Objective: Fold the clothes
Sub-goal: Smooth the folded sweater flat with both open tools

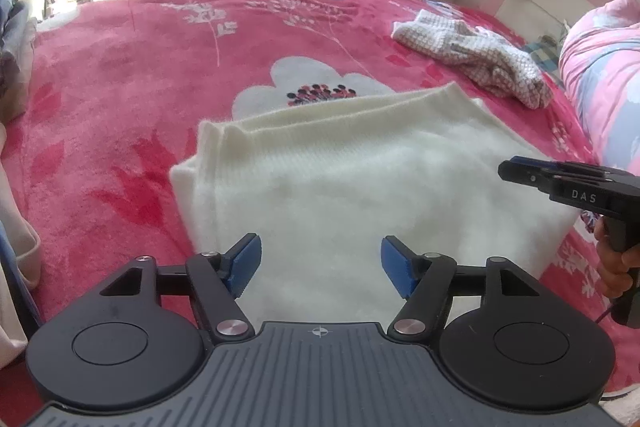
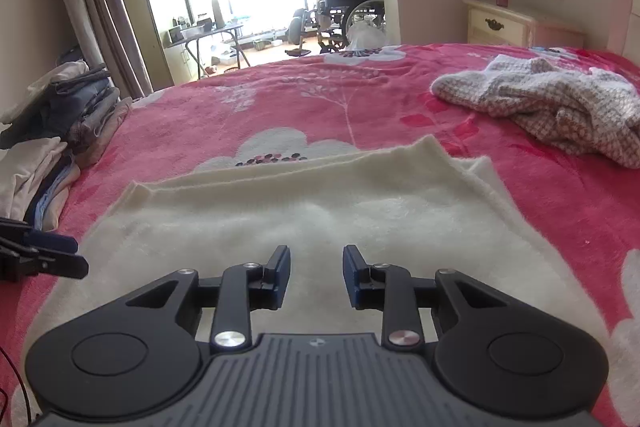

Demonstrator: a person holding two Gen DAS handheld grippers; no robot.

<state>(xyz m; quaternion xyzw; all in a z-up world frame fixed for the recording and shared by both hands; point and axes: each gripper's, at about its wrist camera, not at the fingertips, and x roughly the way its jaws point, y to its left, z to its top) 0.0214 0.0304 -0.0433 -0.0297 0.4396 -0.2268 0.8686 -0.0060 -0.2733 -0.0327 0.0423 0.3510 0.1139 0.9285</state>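
Cream sweater (image 1: 360,179) folded flat mid-bed on pink blanket (image 1: 120,75). Left claw (image 1: 320,267) jaws wide apart above its near edge, nothing between. Right claw (image 2: 316,277) partly open, empty (over same sweater). Checked garment (image 2: 552,107) crumpled near headboard-side edge.

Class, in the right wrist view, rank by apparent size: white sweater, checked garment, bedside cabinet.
1. white sweater, though nearness enlarges it
2. checked garment
3. bedside cabinet, farthest away, so true size is unsure
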